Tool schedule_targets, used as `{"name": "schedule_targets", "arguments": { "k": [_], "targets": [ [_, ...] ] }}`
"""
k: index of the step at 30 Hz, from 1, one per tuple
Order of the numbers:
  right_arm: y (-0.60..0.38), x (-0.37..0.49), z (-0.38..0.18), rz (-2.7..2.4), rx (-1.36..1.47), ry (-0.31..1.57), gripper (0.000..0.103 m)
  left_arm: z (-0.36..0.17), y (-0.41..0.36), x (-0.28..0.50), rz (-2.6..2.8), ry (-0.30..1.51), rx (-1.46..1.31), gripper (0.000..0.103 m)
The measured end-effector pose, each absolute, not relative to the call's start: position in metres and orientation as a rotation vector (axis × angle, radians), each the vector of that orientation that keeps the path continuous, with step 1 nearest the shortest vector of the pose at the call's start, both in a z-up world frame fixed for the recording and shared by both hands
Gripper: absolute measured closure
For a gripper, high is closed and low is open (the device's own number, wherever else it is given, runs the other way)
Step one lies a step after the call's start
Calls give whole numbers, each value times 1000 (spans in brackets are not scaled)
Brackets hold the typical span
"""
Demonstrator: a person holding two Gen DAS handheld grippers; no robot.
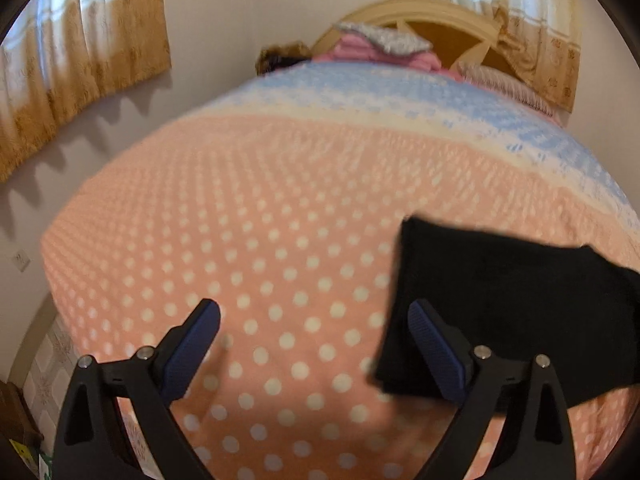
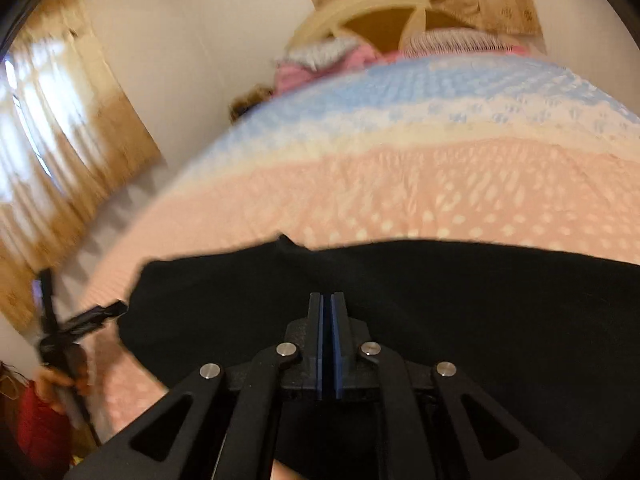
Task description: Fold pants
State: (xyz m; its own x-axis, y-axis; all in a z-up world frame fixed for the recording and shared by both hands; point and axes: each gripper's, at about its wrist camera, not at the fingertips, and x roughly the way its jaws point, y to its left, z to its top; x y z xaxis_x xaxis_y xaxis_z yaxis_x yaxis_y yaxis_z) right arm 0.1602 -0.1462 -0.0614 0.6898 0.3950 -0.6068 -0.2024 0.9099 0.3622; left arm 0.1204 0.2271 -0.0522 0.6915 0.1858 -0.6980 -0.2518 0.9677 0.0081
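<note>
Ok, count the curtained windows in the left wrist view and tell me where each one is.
2. One curtain hangs on the wall at the bed's left; the other curtain is behind the headboard at upper right. Others may lie outside the frame.

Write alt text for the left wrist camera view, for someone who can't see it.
The left gripper hangs open and empty over a pink polka-dot blanket on a bed, with black pants lying folded just to its right. A headboard and curtains show behind.
</note>
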Motion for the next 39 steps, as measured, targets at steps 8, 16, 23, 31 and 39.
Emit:
{"name": "schedule_targets", "arguments": {
  "k": [8, 16, 23, 31, 39],
  "targets": [
    [-176, 98, -62, 181, 216, 739, 99, -50, 142, 142, 69, 739, 69, 6],
    [-241, 85, -63, 132, 408, 711, 99, -78, 127, 162, 101, 846, 75, 3],
    [-278, 96, -29, 78, 382, 673, 99, -50, 95, 152, 11, 804, -2, 4],
    [-194, 198, -82, 119, 24, 947, 99, -55, -25, 140, -262, 795, 159, 4],
    [-256, 215, -81, 88, 305, 864, 103, -71, -12, 138, -317, 846, 138, 3]
  ]
}}
